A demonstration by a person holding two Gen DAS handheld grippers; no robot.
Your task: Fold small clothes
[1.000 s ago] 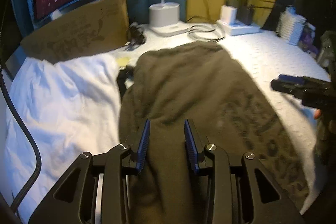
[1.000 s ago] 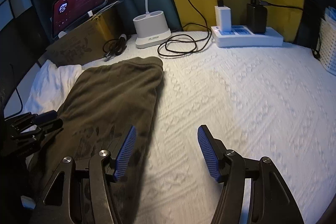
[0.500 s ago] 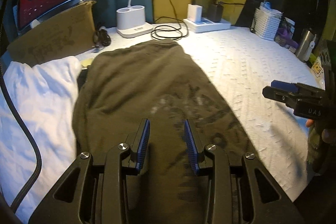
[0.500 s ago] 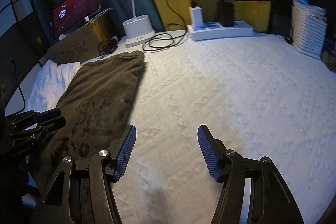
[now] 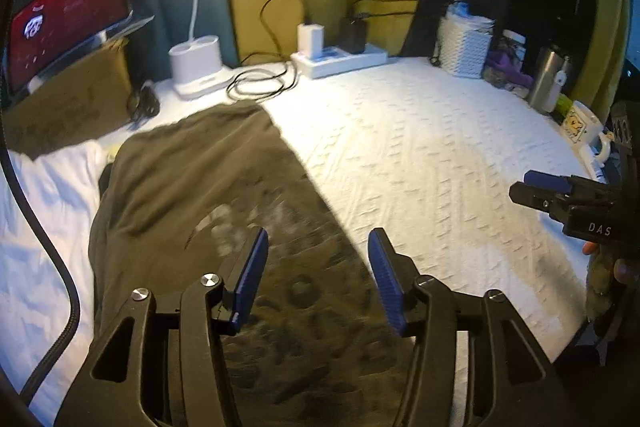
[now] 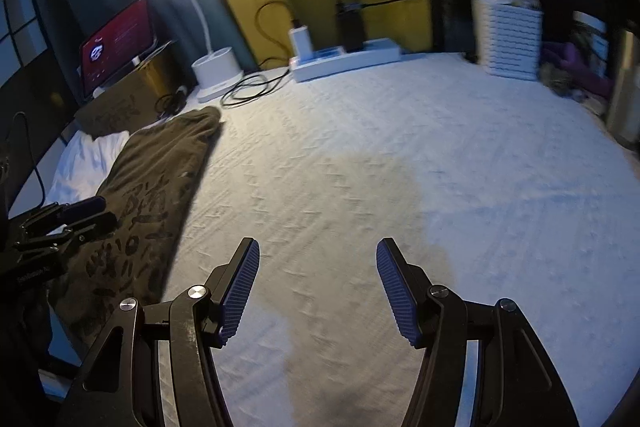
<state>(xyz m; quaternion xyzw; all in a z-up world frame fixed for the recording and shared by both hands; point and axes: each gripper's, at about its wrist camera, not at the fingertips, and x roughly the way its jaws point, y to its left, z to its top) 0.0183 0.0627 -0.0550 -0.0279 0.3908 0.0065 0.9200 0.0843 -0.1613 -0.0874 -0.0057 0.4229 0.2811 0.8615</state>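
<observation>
An olive-brown garment with a dark print lies folded lengthwise on the white textured bedspread. It also shows at the left of the right wrist view as the garment. My left gripper hangs above its near right edge, jaws opening, nothing between them. My right gripper is open and empty over bare bedspread, well to the right of the garment. Each gripper shows at the edge of the other's view: the right gripper and the left gripper.
A white cloth lies left of the garment. At the back stand a red screen, a cardboard box, a lamp base, a coiled cable and a power strip. A white basket and a metal flask stand at the right.
Both grippers have drawn back and to the right, away from the garment. The left jaws have spread wider. The right jaws keep the same width.
</observation>
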